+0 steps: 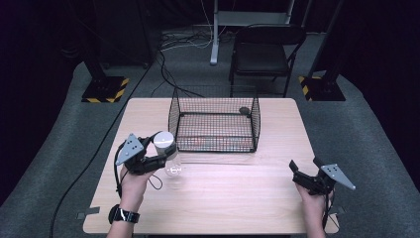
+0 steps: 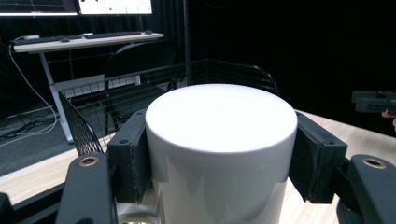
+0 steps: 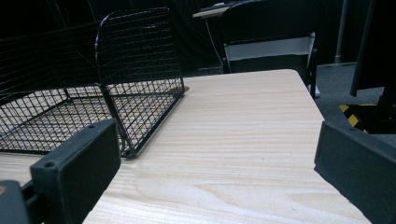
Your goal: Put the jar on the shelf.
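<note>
A clear bottle with a wide white cap (image 1: pixel 165 145) stands upright on the wooden table (image 1: pixel 237 193), just left of the black wire basket (image 1: pixel 216 124). My left gripper (image 1: pixel 159 151) is shut on the bottle; in the left gripper view its black pads (image 2: pixel 130 163) press both sides of the white cap (image 2: pixel 219 126). My right gripper (image 1: pixel 303 169) is held low over the table's right side, open, with nothing between its pads (image 3: pixel 79 163). The basket (image 3: pixel 70 93) lies ahead and to the left in the right gripper view.
A small dark round object (image 1: pixel 243 111) sits at the basket's far right corner. A black folding chair (image 1: pixel 265 49) stands behind the table, with cables and stand bases on the grey floor. The right gripper (image 2: pixel 373 101) appears far off in the left gripper view.
</note>
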{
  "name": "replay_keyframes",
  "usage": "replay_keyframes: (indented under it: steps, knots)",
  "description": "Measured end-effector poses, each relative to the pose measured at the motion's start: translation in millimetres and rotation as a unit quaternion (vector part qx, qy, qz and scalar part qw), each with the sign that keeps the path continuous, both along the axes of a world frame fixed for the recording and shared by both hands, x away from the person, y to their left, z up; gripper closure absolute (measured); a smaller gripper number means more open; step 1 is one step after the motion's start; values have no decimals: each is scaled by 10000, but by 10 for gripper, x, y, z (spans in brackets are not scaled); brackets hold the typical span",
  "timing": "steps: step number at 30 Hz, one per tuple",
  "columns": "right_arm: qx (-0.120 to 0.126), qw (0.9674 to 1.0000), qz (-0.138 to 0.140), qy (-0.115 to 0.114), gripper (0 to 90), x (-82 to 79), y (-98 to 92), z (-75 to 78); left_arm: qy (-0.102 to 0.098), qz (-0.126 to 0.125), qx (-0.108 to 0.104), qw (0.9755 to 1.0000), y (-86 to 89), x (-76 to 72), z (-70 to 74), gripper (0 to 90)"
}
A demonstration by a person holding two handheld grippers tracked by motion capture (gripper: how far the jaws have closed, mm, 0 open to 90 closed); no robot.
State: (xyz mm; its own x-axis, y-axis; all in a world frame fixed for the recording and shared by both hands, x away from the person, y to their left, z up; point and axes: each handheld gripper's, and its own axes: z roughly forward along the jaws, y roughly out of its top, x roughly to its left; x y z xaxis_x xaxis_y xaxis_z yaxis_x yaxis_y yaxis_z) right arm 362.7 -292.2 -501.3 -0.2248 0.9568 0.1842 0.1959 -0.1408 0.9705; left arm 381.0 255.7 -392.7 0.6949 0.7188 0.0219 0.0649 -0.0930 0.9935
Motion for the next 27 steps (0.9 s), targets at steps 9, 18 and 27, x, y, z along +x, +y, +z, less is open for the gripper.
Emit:
replay_keyframes:
  steps: [9, 18, 27]
  knots:
    - [-12, 10000, 14, 10, 0, 3, 9, -5, -140, -35, 59, 9999, 22, -12, 326, 323]
    - [-14, 10000, 16, 14, 0, 3, 9, -8, -271, -71, 41, 9996, 13, -13, 567, 323]
    - [-6, 10000, 14, 16, 0, 3, 5, -9, -286, -92, 33, 9995, -14, -4, 635, 323]
